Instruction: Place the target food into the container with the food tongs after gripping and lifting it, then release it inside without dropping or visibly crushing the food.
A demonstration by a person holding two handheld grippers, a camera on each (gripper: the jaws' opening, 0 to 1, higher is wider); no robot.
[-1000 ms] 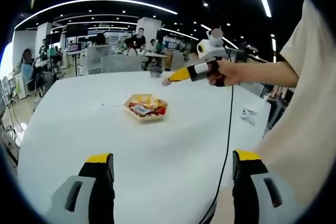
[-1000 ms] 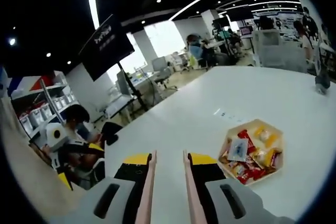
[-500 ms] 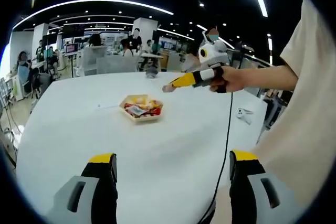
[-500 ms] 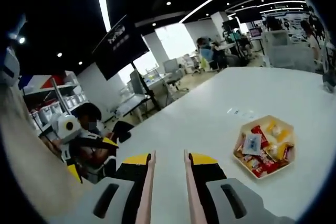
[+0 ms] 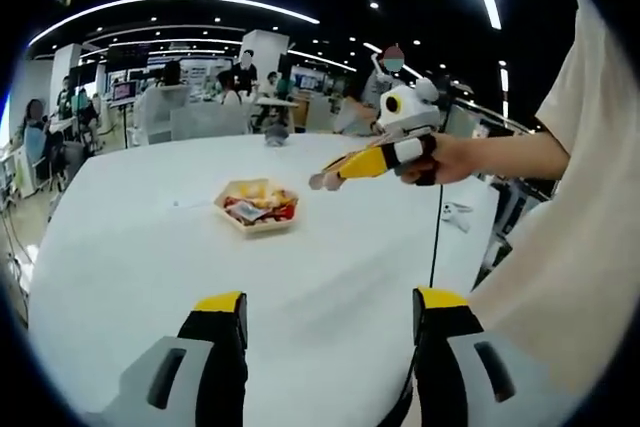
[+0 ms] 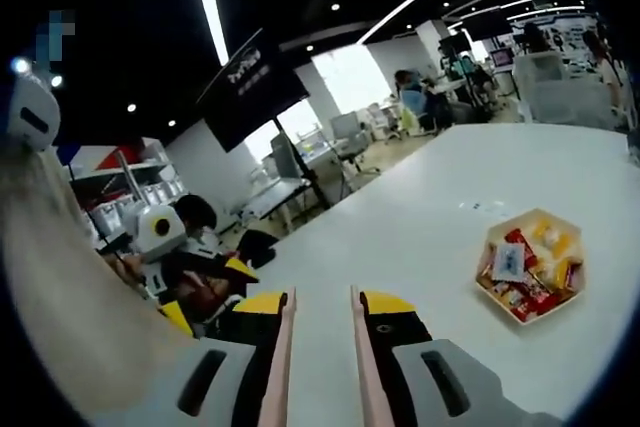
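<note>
A beige hexagonal tray (image 5: 255,206) of wrapped snacks, red, yellow and white, sits mid-table; it also lies at the right of the right gripper view (image 6: 535,265). My left gripper (image 5: 332,313) hovers low over the near table edge, its yellow-tipped jaws wide apart and empty. A hand holds my right gripper (image 5: 320,182) in the air just right of the tray and above it. In the right gripper view my right gripper (image 6: 321,297) is shut on pale food tongs (image 6: 357,347), whose two arms stand a narrow gap apart with nothing between them.
The white table (image 5: 140,247) is broad and bare around the tray. A small white device (image 5: 455,214) lies near its right edge, beside a black cable (image 5: 433,247). The person's beige shirt (image 5: 570,247) stands at the right. Chairs and people sit beyond the far edge.
My left gripper's jaws have come a little closer together. The right gripper has drawn back from the tray, which now looks smaller and farther right in its view. The tongs are unchanged.
</note>
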